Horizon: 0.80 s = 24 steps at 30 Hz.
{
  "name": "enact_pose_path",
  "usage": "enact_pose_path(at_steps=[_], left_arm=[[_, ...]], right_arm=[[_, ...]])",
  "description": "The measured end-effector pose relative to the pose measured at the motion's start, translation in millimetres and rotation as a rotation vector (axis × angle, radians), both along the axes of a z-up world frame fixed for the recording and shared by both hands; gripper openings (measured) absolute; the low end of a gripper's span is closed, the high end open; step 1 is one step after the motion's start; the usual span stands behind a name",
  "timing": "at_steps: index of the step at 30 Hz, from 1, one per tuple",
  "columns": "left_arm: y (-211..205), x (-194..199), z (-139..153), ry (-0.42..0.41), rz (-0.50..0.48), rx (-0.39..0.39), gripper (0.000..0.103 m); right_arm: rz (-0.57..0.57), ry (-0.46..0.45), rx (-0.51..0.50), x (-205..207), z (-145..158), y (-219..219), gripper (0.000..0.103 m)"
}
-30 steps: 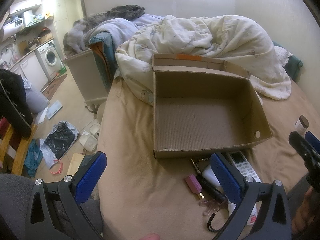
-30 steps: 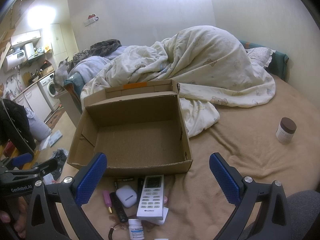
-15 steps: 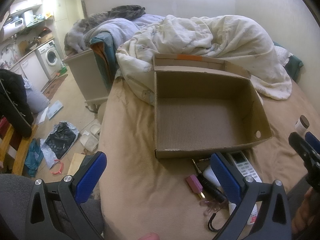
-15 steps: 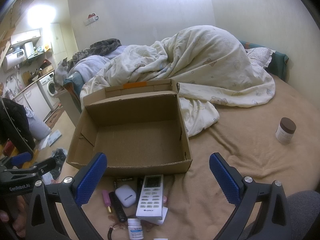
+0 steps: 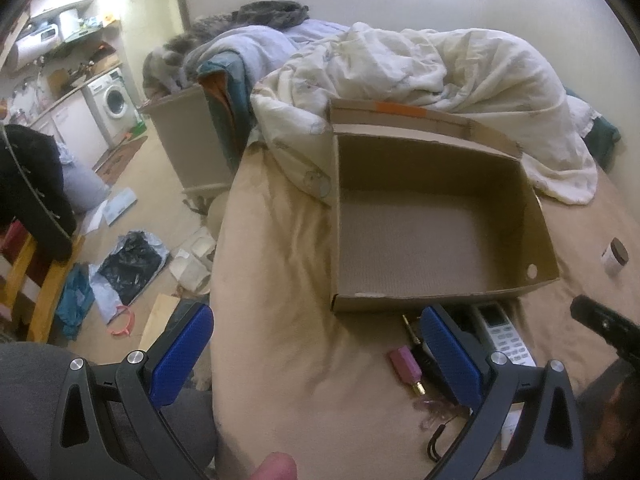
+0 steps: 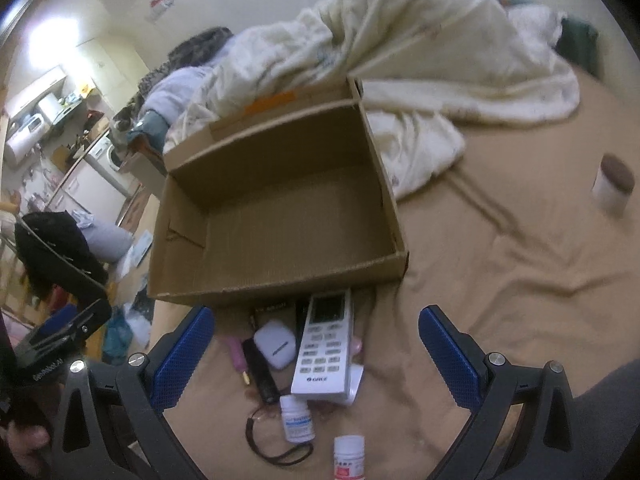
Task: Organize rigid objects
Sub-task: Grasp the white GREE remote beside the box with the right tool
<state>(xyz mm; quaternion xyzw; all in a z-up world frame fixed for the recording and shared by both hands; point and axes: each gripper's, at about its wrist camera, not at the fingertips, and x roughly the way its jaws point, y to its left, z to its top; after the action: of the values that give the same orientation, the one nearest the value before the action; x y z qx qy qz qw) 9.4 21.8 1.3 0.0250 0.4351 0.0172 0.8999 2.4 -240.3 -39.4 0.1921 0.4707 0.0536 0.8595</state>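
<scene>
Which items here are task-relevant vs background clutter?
Job: empty brown cardboard box; white remote control; white earbud case; two white pill bottles; brown-lidded white jar.
Lying about: cream duvet; white washing machine; black bag on floor.

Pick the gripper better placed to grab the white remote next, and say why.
Right. The right gripper is open with the remote between its fingers; for the left gripper, the remote lies beyond its right finger, partly hidden.

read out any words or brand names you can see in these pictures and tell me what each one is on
"GREE": low on the white remote control, in front of the cardboard box.
Print along the left gripper, seen in the right wrist view: blurred, unreadable.
Blue-banded label on the small white bottle: too small to read.
Red-printed label on the second bottle: too small to read.
</scene>
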Motion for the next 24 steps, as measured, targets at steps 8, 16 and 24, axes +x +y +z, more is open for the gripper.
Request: enact_pose_path(at_steps=[8,16,24], left_arm=[[7.4,4.5,-7.7,0.048,0.025,-0.012,0.103],[6.2,8.4,-23.4,0.136,-0.003,-0.025,0.103],[7.6,9.4,-34.6,0.192,-0.011,-0.036,0.103]], right_arm=[[0.039,0.211,0.071,20.0,-38.9,5.1,0.097],[0.182,0.384,-0.055,61.6,-77.4,41.8,0.082],[0.228,0.433,-0.182,79.3,-104.8,64.5,0.068]])
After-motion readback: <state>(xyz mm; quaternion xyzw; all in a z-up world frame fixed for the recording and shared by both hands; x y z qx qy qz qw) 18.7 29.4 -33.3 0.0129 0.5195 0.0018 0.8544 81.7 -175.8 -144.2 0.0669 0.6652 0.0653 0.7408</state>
